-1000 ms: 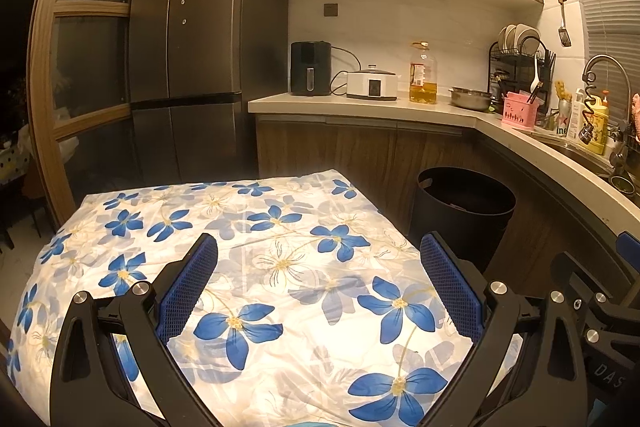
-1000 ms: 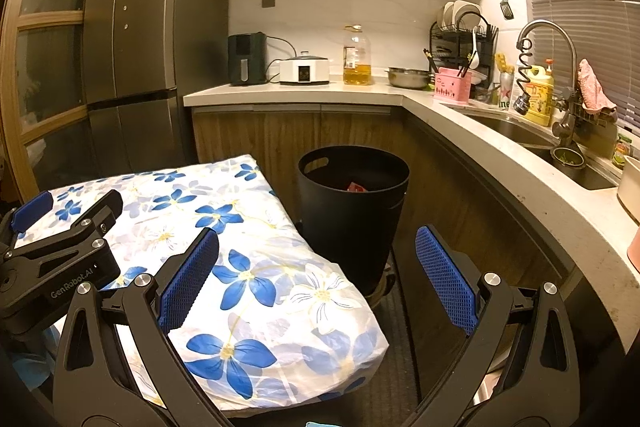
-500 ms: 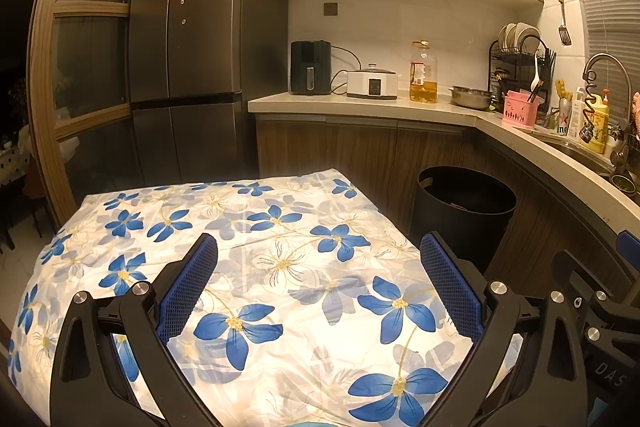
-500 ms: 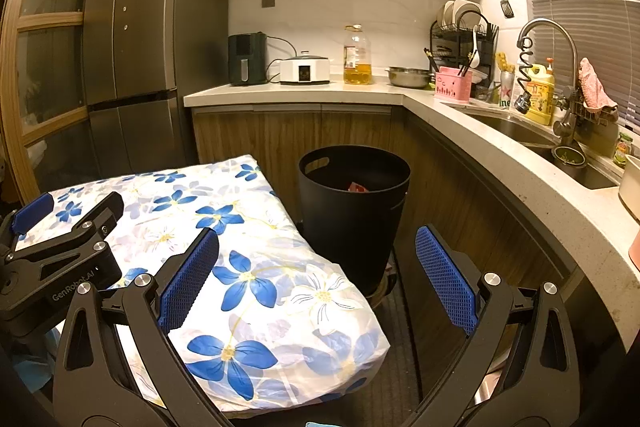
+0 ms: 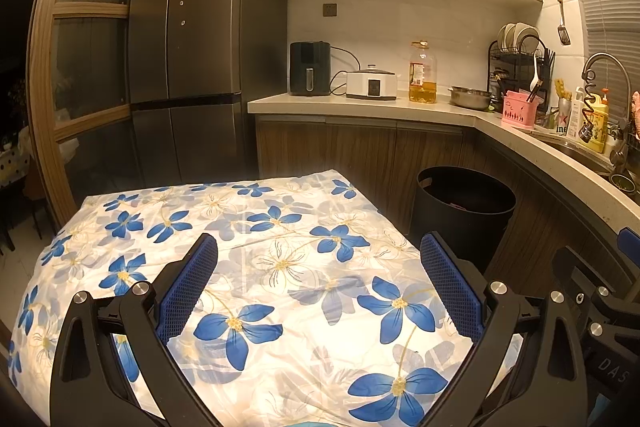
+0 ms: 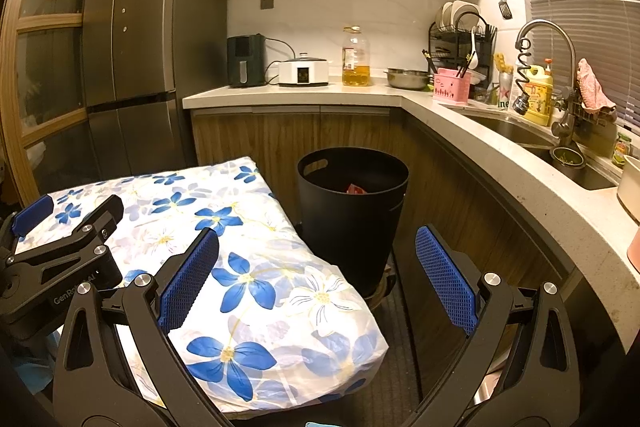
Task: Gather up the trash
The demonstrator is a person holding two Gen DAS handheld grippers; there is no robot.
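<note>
Left wrist view: looked over a table and kitchen corner.
Fridge [image 5: 192, 39]: dark, tall, stood left of the counter, against the wall.
Counter [image 5: 360, 105]: pale, L-shaped, ran from the fridge round to the sink side; wooden cabinets above and below.
Table [image 5: 248, 227]: covered by a white cloth with blue flowers; bare of loose items where visible.
Bin [image 6: 352, 211]: black, round, open-topped, stood on the floor between the table edge and the lower cabinets, just beside the table corner.
Trash [image 6: 355, 190]: a red scrap lay inside the bin, near its far wall; only a small part showed.
Left gripper [image 5: 320, 283]: hung above the near half of the table, jaws spread wide, nothing between the blue pads; seen from the right wrist view at far left [image 6: 64, 227], over the cloth.
Right gripper [image 6: 318, 281]: hung past the table's right corner, aimed toward the bin, jaws spread wide and empty.
Air fryer [image 5: 310, 73]: black, on the counter nearest the fridge.
Cooker [image 5: 371, 85]: white, just right of the air fryer.
Oil bottle [image 5: 422, 75]: clear, partly full, right of the cooker.
Bowl [image 5: 470, 98]: steel, beside a pink caddy [image 5: 518, 113].
Faucet [image 6: 548, 67]: curved steel, over the sink.
</note>
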